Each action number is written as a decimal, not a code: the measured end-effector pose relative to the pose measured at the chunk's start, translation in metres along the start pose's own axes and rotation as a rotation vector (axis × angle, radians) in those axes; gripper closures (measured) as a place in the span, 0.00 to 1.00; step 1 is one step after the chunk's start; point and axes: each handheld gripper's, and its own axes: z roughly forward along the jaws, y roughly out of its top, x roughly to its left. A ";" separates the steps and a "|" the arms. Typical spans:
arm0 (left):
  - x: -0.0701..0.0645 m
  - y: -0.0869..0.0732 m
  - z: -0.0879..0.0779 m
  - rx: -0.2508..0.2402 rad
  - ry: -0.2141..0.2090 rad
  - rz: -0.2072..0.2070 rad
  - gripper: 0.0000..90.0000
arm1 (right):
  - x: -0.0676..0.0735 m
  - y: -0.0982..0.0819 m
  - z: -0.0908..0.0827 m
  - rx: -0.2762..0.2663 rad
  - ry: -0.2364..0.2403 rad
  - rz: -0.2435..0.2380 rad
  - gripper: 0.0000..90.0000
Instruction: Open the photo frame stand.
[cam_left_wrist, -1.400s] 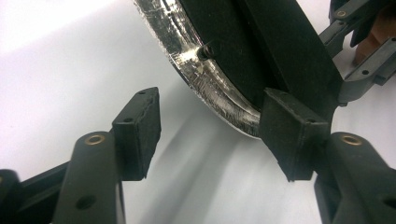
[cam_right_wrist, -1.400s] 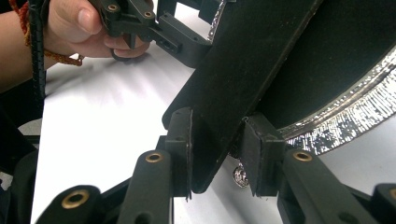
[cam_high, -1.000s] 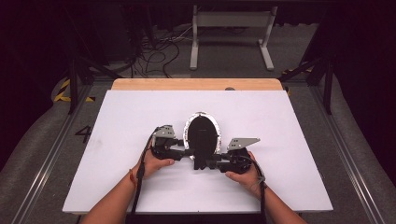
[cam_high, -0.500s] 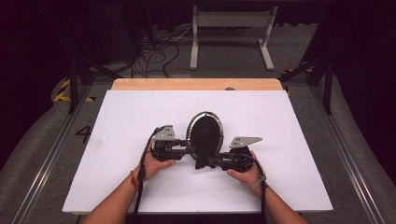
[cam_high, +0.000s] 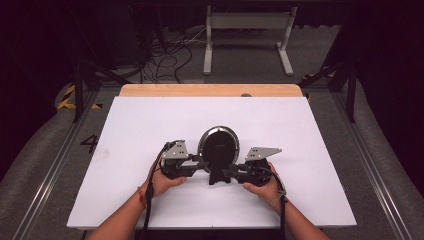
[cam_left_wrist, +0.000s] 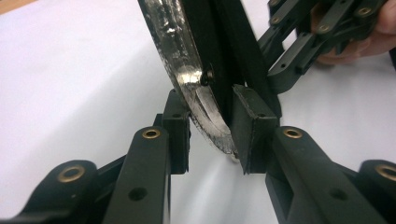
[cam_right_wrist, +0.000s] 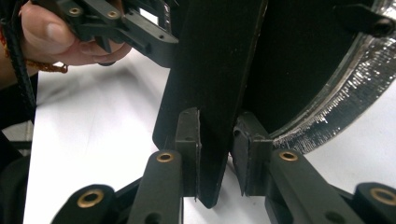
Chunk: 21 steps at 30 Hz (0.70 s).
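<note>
Left gripper (cam_left_wrist: 208, 135): fingers (cam_left_wrist: 177, 133) closed in on the lower rim of the round mirror (cam_left_wrist: 187, 79), one pad on the silvery rim face, the other on the black back — a pinch, having just been closing. Right gripper (cam_right_wrist: 215, 154): fingers (cam_right_wrist: 189, 149) set either side of the mirror's black stand flap (cam_right_wrist: 212, 93); left pad against it, a thin gap at the right pad (grip not fully certain), jaws also just closing. In the high view the mirror (cam_high: 218, 144) stands upright mid-table, its dark back toward the person, between left gripper (cam_high: 197, 165) and right gripper (cam_high: 232, 172) — both hands low on the white table (cam_high: 300, 130), near its front edge.
</note>
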 end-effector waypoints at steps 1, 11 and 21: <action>0.000 0.000 0.000 0.000 0.003 -0.001 0.76 | 0.002 0.000 0.000 0.000 -0.008 -0.007 0.82; -0.001 0.000 0.011 0.031 0.028 0.001 0.68 | 0.001 0.000 0.000 -0.009 0.000 -0.005 0.81; -0.003 0.005 0.017 0.002 0.102 0.047 0.79 | -0.001 0.002 -0.005 -0.015 -0.039 -0.005 0.83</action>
